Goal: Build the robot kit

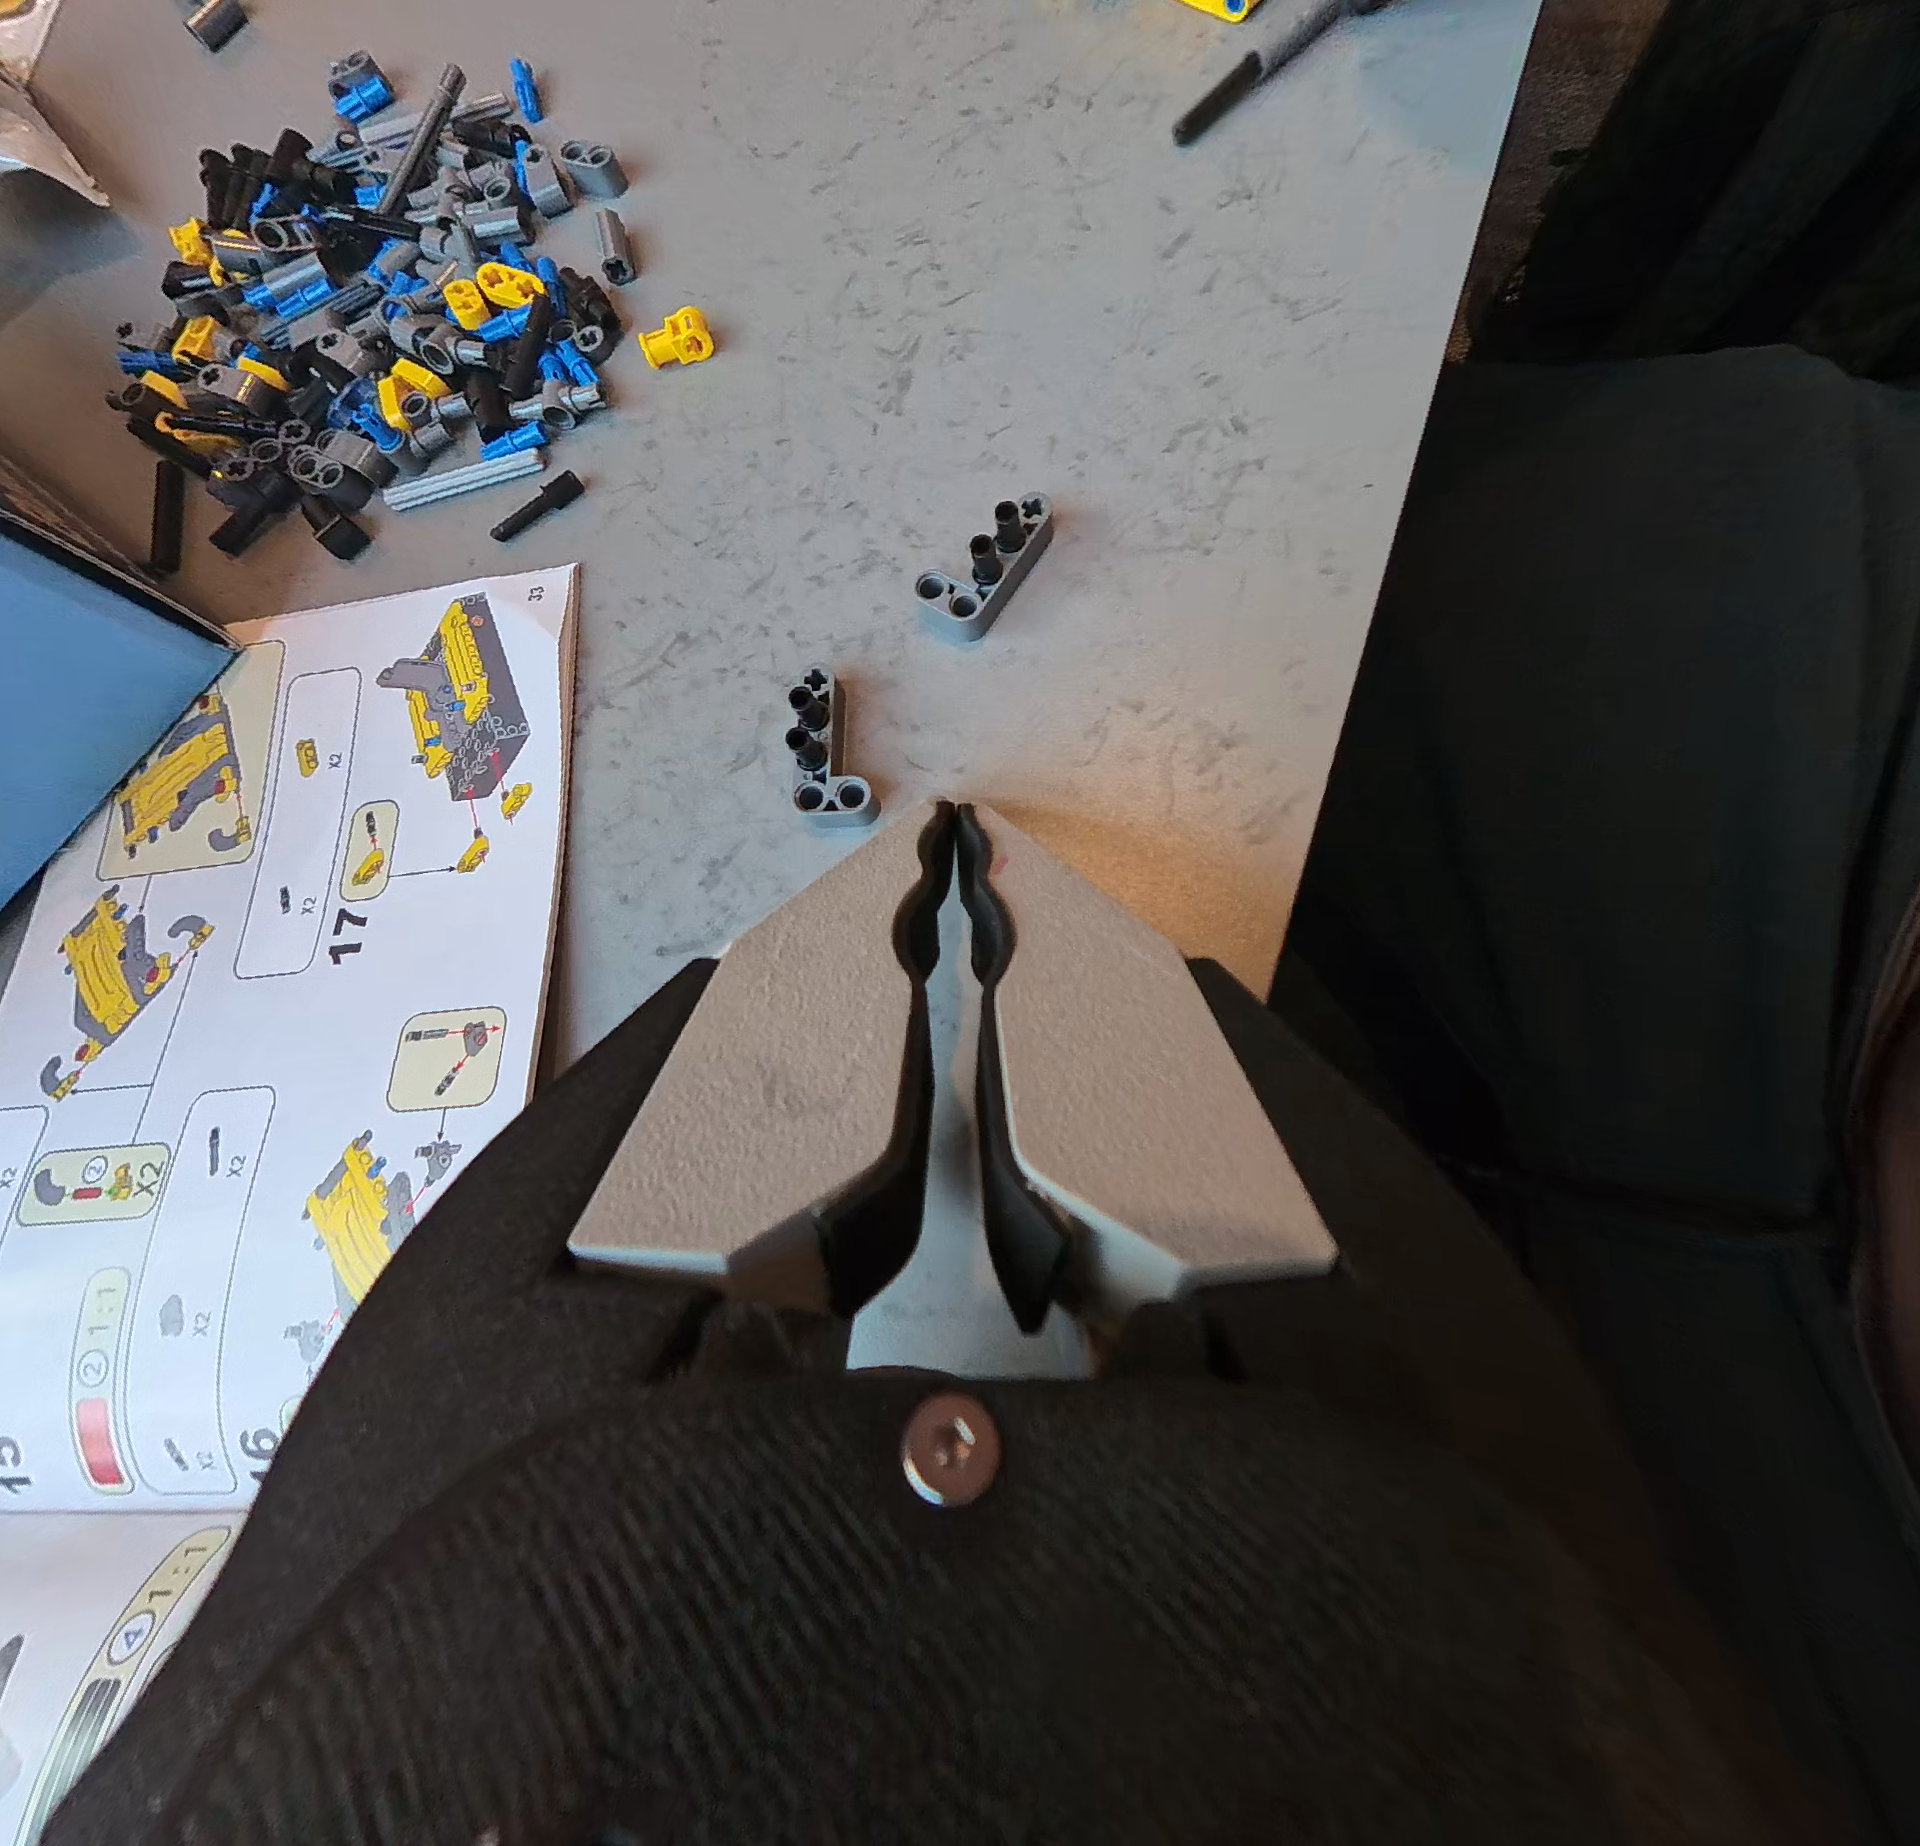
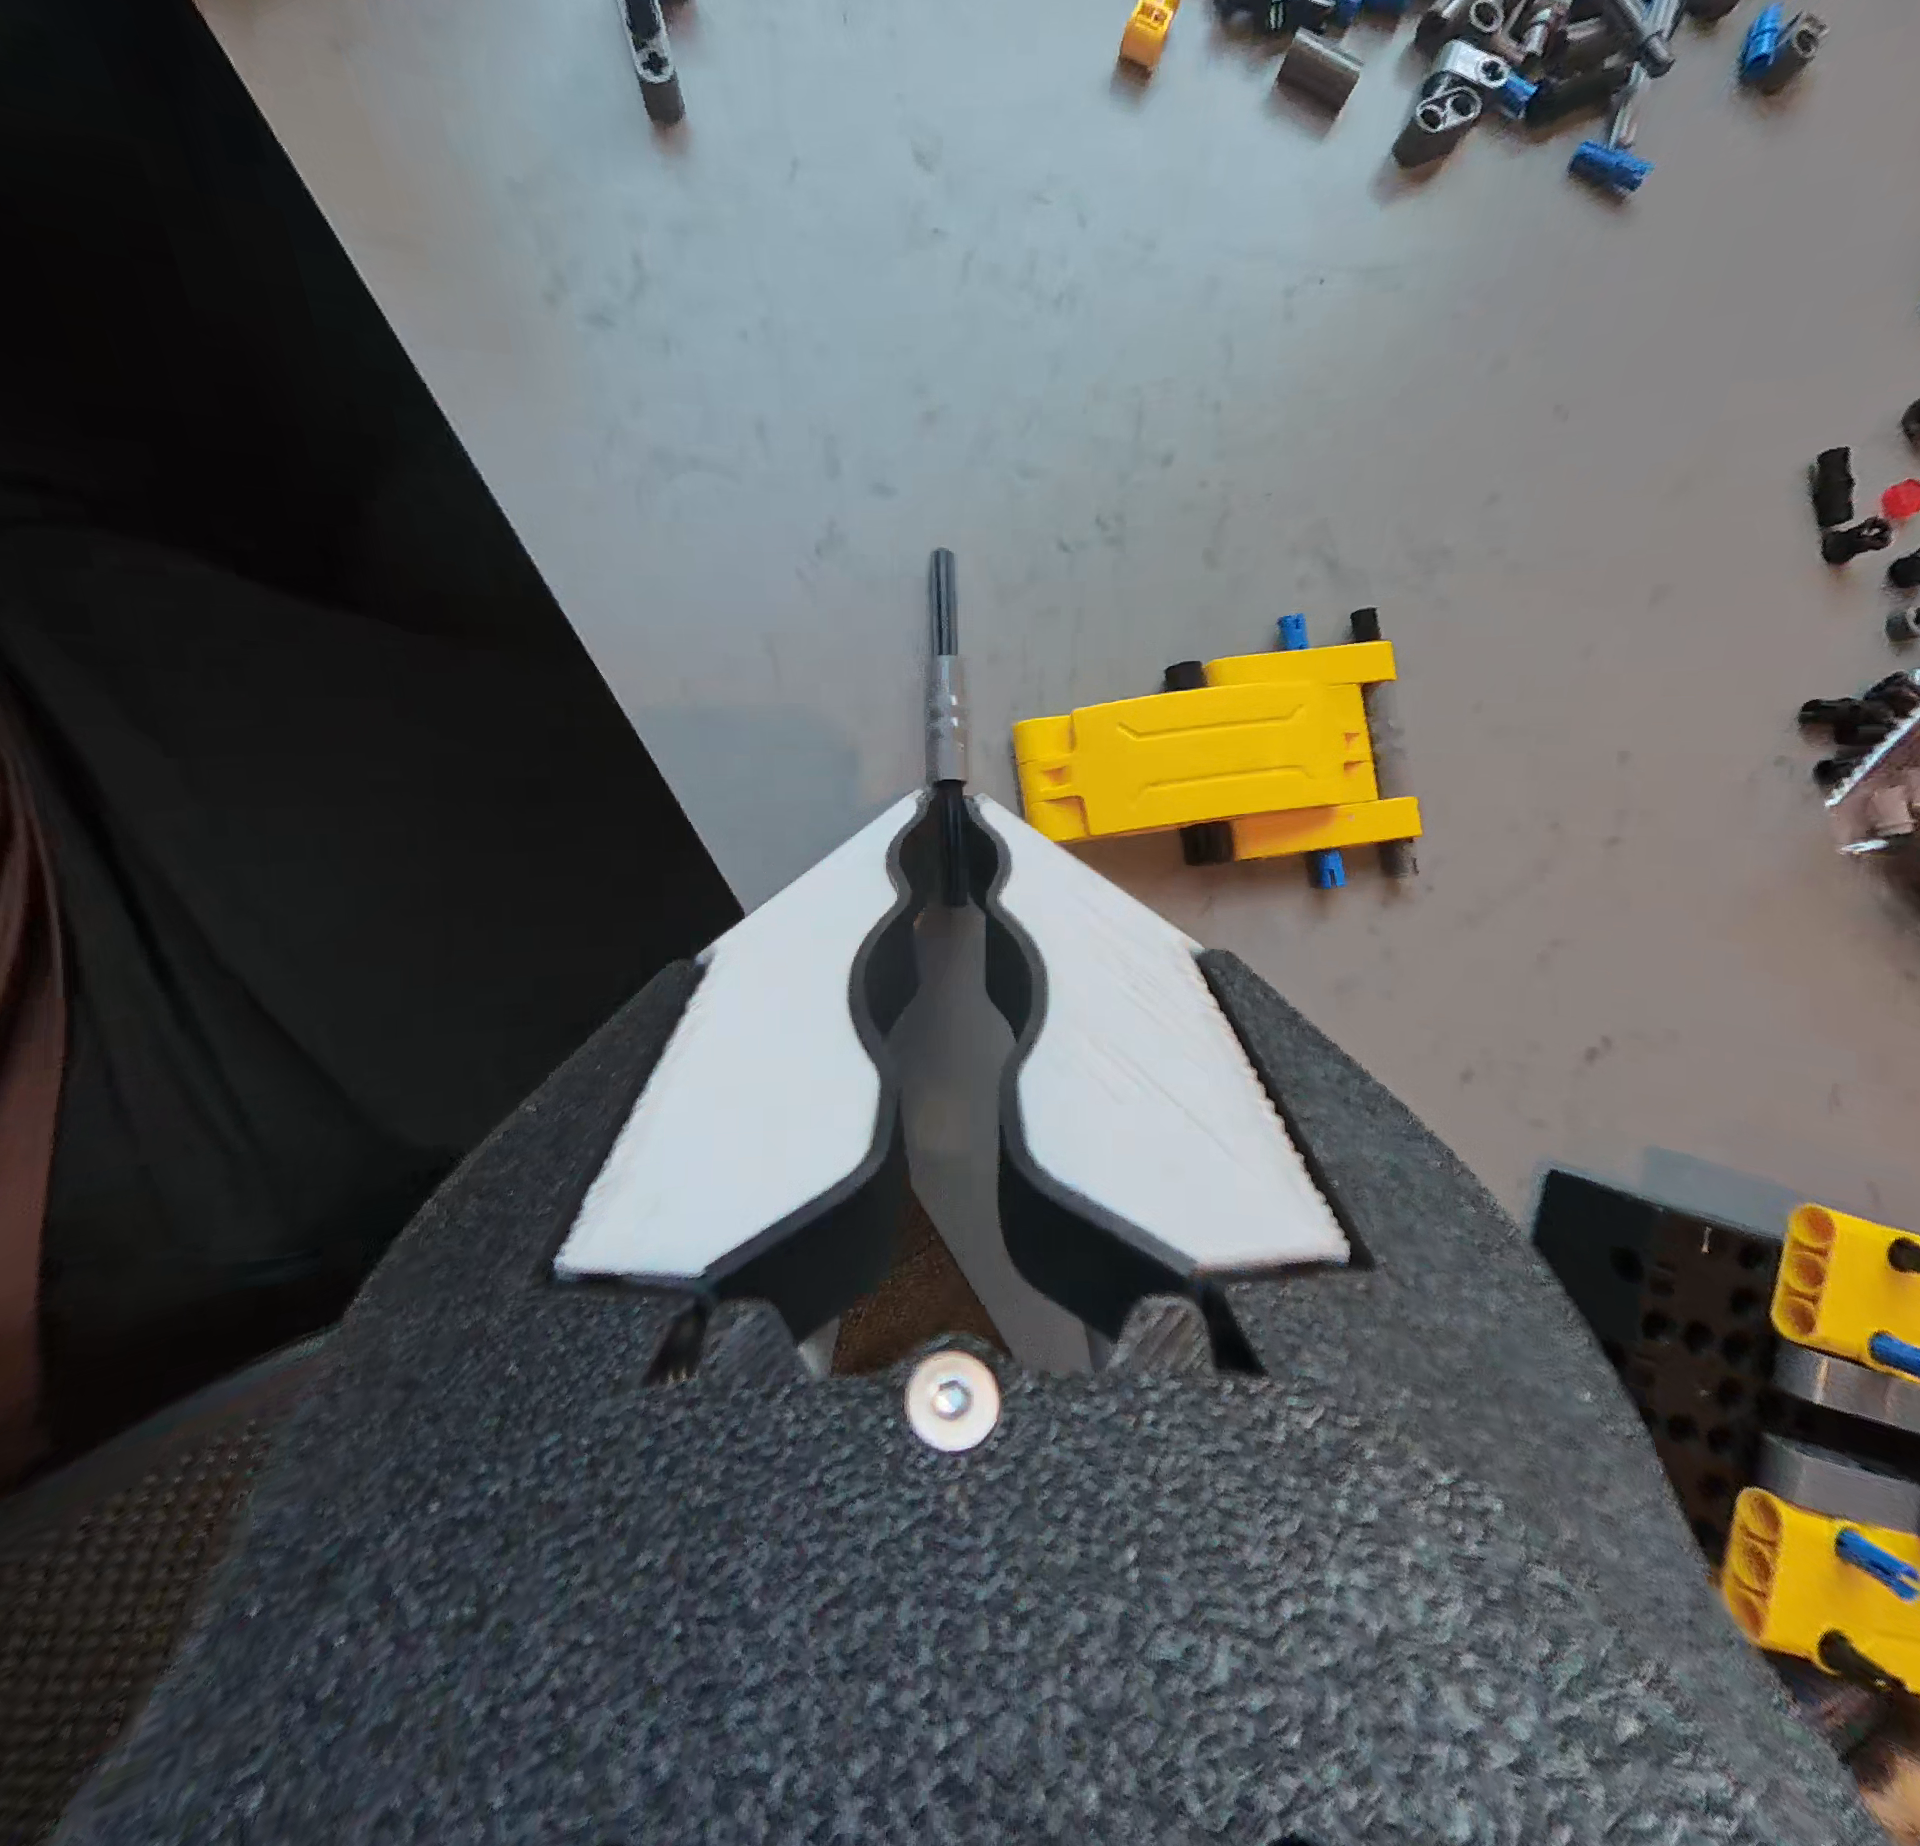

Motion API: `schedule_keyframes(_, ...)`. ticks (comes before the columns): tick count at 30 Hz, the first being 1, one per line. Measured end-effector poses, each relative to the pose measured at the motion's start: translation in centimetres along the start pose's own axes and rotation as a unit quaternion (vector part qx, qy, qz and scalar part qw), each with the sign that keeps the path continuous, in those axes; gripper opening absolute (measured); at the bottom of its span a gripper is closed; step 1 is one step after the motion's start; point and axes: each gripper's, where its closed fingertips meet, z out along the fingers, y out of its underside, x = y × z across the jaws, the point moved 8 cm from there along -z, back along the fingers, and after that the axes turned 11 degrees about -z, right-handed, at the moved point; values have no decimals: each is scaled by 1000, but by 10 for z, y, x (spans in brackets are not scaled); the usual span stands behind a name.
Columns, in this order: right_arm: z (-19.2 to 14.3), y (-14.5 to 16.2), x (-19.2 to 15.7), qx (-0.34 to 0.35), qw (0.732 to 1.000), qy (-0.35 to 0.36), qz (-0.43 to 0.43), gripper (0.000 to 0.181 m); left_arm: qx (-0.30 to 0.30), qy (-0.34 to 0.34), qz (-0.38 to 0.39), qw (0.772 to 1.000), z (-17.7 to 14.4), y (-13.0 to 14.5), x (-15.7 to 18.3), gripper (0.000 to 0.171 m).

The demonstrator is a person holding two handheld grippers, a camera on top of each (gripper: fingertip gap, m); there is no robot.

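looks to me like a hobby or assembly desk, indoors, warm light. grey mottled tabletop (image 1: 1039, 238) strewn with a heap of small plastic building parts (image 1: 364, 321) in black, grey, blue, yellow. an open instruction booklet (image 1: 312, 913) with step diagrams lies on it. a half-built yellow assembly (image 2: 1216, 757) sits nearby. dark upholstered seat (image 1: 1610, 757) at the table edge.

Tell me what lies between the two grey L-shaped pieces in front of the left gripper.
Nothing: in the left wrist view, only bare grey table separates the near L-shaped piece from the far L-shaped piece. The shut left gripper is beside the near one.
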Motion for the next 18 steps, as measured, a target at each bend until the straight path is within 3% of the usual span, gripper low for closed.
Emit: schedule_keyframes(18,-12,8,2,53,996,30,63,7,0,0,1,1000,0,0,0,0)
